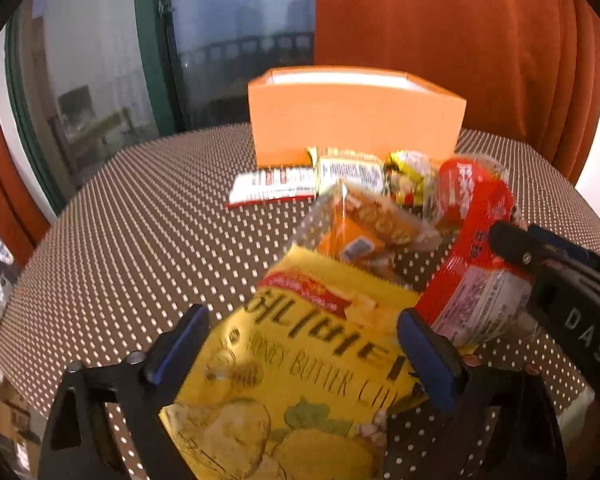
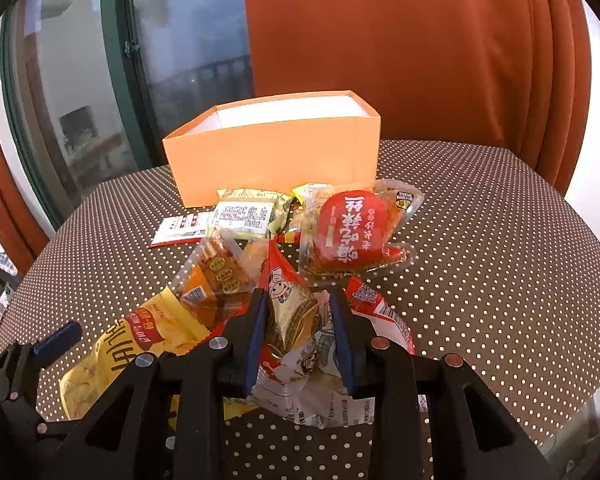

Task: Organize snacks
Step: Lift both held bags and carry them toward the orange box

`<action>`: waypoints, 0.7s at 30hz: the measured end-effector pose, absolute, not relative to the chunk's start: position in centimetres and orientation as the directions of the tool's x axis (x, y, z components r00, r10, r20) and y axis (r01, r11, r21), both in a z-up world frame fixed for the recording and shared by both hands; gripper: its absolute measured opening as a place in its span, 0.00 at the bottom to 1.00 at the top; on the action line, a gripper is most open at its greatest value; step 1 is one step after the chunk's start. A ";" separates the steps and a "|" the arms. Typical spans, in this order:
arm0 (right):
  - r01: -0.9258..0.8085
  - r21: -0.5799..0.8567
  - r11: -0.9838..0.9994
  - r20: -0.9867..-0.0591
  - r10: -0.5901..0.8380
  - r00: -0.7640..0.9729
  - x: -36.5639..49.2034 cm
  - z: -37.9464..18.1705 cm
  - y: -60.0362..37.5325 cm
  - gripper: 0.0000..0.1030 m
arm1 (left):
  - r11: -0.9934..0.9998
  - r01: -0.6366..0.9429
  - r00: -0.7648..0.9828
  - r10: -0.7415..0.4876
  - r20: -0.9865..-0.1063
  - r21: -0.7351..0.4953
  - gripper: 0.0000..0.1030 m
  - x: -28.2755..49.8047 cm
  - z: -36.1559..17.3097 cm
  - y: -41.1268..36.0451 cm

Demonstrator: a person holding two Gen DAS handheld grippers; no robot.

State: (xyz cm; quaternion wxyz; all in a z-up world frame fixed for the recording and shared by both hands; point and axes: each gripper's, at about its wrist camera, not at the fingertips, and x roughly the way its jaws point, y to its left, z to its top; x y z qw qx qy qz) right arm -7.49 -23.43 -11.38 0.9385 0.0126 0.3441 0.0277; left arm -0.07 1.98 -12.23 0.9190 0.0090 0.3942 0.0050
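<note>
Rust-orange curtains and a dark window back the dotted brown bench [image 2: 480, 240]. Ahead of both tools stands an open orange box [image 2: 276, 152], white inside, with small packets lying at its foot. Nearer, the left tool [image 1: 300, 352] is spread wide over a glossy yellow honey-butter chip bag [image 1: 300, 380], pads apart from it. To its right, the right tool [image 2: 300, 332] pinches a crinkled red-and-white snack packet [image 2: 296, 320].

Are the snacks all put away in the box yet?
Not yet. The orange box looks empty. The right gripper is shut on a red-and-white packet; the left gripper is open over the yellow chip bag. The other snacks are on the table.
</note>
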 end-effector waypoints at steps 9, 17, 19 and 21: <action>-0.049 0.037 0.998 -0.663 0.061 0.746 -7.3 -11.9 -23.0 0.33 | 0.998 0.054 0.686 -0.050 -0.726 -0.017 0.52 -0.1 -12.4 1.1; -0.047 0.043 0.998 -0.655 0.064 0.753 -7.0 -11.3 -23.1 0.33 | 0.997 0.077 0.713 -0.065 -0.698 -0.013 0.40 -0.1 -11.0 0.9; -0.048 0.040 0.998 -0.649 0.062 0.758 -7.0 -11.0 -23.1 0.33 | 0.997 0.079 0.716 -0.068 -0.695 -0.016 0.40 0.0 -10.9 0.9; -0.049 0.037 0.998 -0.643 0.061 0.764 -7.0 -10.6 -23.1 0.33 | 0.997 0.078 0.730 -0.064 -0.681 -0.009 0.40 0.0 -10.3 0.8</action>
